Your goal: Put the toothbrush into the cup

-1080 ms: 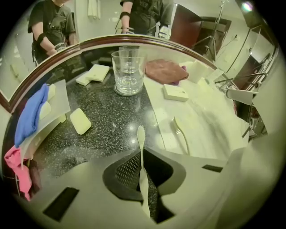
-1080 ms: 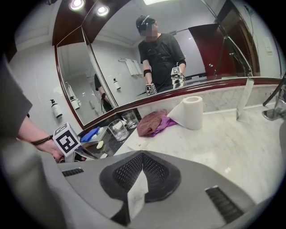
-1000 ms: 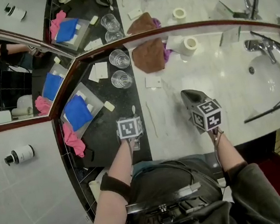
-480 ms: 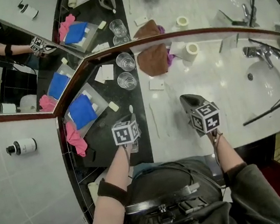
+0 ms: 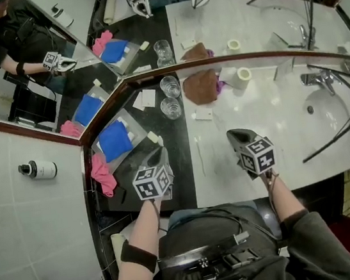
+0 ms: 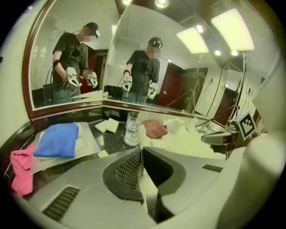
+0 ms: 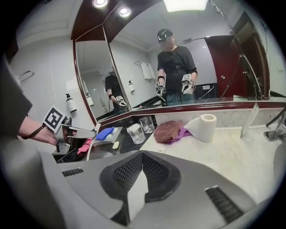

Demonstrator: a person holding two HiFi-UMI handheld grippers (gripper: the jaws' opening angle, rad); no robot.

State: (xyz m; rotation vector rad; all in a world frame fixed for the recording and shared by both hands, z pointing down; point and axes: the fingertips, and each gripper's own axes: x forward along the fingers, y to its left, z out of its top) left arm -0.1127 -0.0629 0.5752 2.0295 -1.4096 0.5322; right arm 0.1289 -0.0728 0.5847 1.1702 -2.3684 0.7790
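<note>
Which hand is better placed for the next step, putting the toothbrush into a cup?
Left. The left tongs are shut on the thin white toothbrush and hang over the dark counter, nearer the glass cups. The right tongs are shut and empty, over the white marble.

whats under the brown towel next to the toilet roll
A purple cloth pokes out from under the brown towel on the side toward the toilet roll. How far it runs beneath, and whether anything else lies under there, is covered by the towel.
</note>
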